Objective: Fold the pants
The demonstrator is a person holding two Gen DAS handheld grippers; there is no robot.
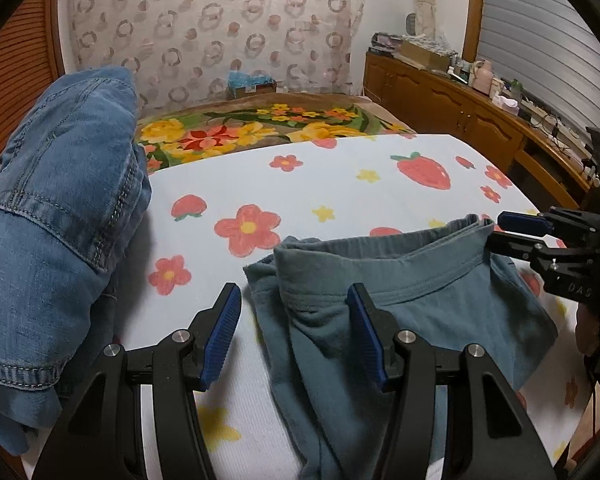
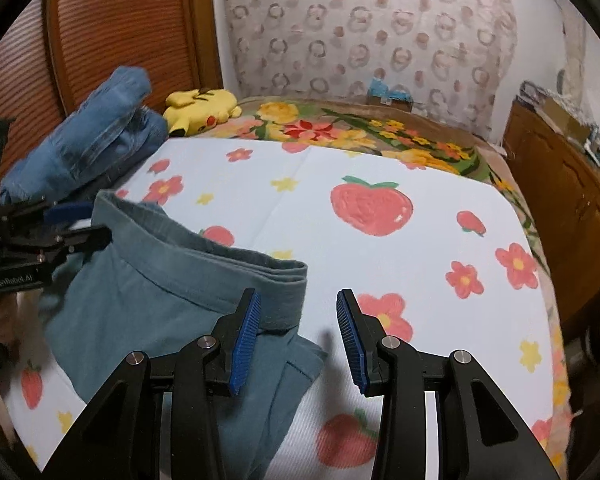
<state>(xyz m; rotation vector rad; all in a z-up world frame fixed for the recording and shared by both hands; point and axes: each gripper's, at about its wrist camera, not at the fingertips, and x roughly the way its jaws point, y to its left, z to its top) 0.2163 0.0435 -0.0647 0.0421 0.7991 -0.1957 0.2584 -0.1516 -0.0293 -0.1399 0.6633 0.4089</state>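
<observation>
Teal-grey pants (image 1: 400, 300) lie on the white strawberry-and-flower sheet (image 1: 300, 184), waistband toward the far side and standing up a little. My left gripper (image 1: 294, 334) is open, its jaws astride the left corner of the waistband. My right gripper (image 2: 298, 336) is open, with the right corner of the pants (image 2: 172, 300) at its left pad (image 2: 246, 334). Each gripper shows in the other's view, at the opposite ends of the waistband: the right one (image 1: 512, 232), the left one (image 2: 80, 226). Nothing is clamped.
A pile of blue denim (image 1: 56, 232) lies at the left of the bed, also in the right wrist view (image 2: 88, 148). A yellow plush toy (image 2: 200, 110) and a floral blanket (image 1: 260, 128) lie beyond. A wooden cabinet (image 1: 460, 112) with clutter runs along the right.
</observation>
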